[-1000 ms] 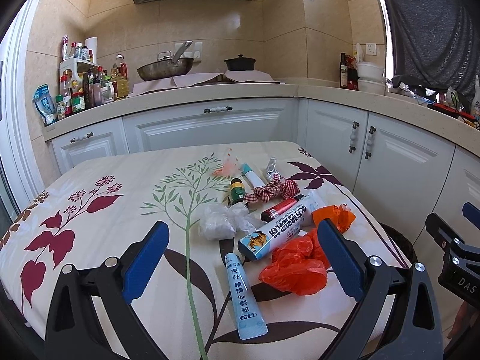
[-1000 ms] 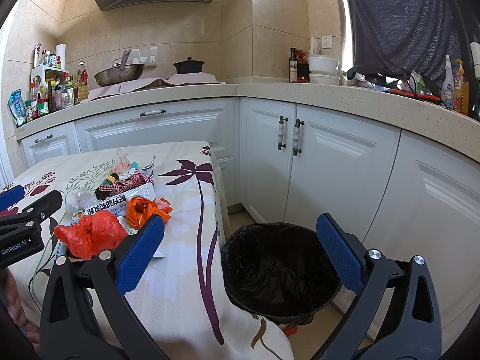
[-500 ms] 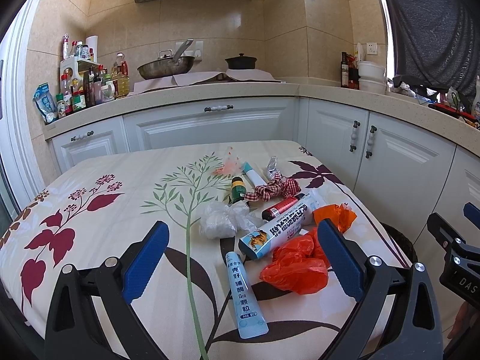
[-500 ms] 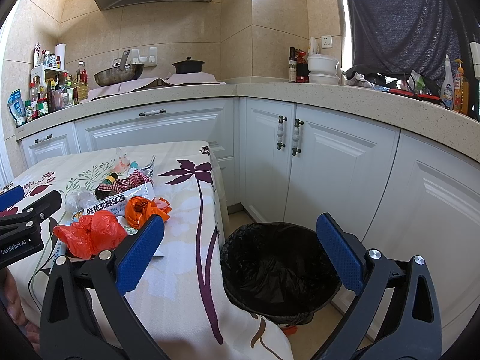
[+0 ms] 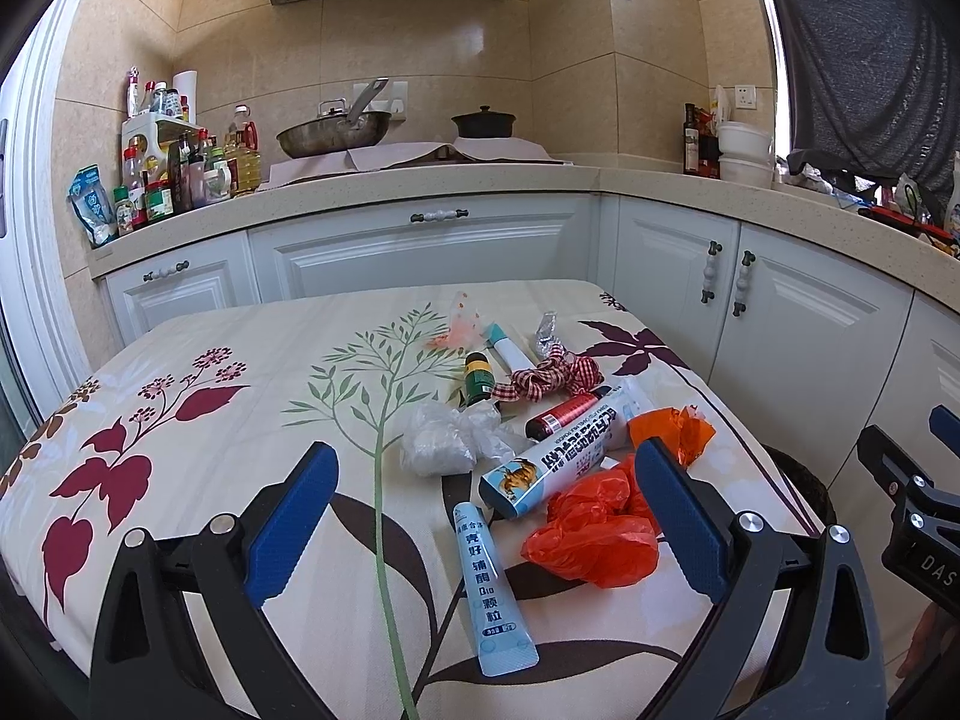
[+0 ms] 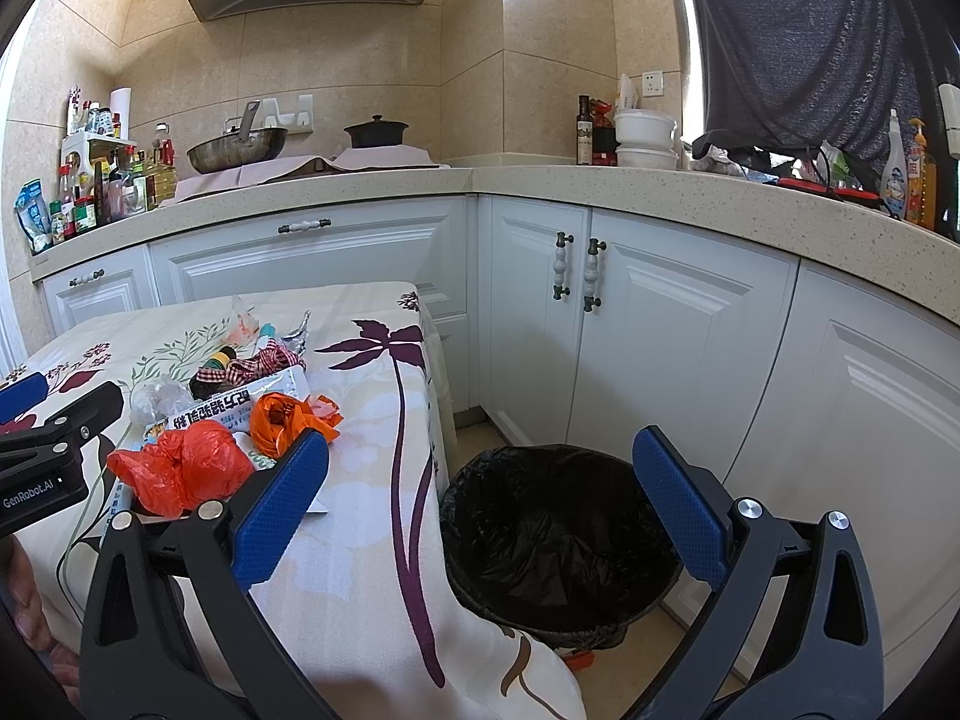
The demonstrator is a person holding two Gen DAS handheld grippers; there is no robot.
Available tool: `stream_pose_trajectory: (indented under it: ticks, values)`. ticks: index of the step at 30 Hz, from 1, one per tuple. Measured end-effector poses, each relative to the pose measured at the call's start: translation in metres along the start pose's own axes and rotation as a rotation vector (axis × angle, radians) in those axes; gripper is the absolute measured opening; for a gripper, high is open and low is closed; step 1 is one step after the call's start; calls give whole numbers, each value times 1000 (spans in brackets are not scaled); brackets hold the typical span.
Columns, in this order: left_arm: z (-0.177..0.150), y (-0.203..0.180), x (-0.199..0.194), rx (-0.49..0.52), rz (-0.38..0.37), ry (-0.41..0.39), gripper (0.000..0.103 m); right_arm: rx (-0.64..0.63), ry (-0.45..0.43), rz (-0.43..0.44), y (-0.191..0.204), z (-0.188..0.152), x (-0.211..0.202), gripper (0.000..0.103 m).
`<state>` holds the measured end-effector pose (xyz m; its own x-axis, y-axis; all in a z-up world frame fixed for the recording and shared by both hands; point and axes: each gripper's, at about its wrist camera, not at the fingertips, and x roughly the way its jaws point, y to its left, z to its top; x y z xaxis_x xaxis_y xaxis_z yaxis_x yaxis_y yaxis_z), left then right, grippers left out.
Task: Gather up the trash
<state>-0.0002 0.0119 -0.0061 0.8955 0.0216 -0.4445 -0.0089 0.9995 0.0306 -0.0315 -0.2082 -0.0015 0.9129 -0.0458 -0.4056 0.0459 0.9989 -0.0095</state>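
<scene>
One table (image 5: 180, 372) under a flowered cloth carries all the trash, heaped toward its right half; one black-lined bin (image 6: 558, 534) stands on the floor just beside that edge, empty as far as the right wrist view shows. Counted by size: one long white carton (image 5: 558, 456) lying flat, two orange-red plastic bags (image 5: 591, 540) crumpled against its near end and right side, one pale blue tube (image 5: 489, 582) nearest the camera, one clear crumpled bag (image 5: 447, 438), one checked cloth strip (image 5: 549, 375), one red cylinder (image 5: 561, 414), one small green-capped bottle (image 5: 478, 375), one white stick with a teal end (image 5: 504, 348), one foil scrap (image 5: 546, 330) and one thin pink-marked wrapper (image 5: 459, 330)

The left gripper (image 5: 486, 516) is held level above the near table edge, fingers spread wide and holding nothing, the tube and red bag lying between them in the view. The right gripper (image 6: 480, 498) is held off the table's corner, fingers equally wide and empty, framing the bin

Only the right wrist view shows the bin's inside; the left shows just a sliver of its rim but separates the small items at the far end of the heap
</scene>
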Motion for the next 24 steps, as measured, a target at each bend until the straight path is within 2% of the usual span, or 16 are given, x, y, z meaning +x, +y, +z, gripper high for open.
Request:
stream_pose_trajectory:
  ticks: [17,24]
  values:
    - [1,0,0,1,1,4,96,1,0,1,0,1,0,99]
    - [-6,15,0,2,23,19,97,-6,8,25,4,-2,1,99]
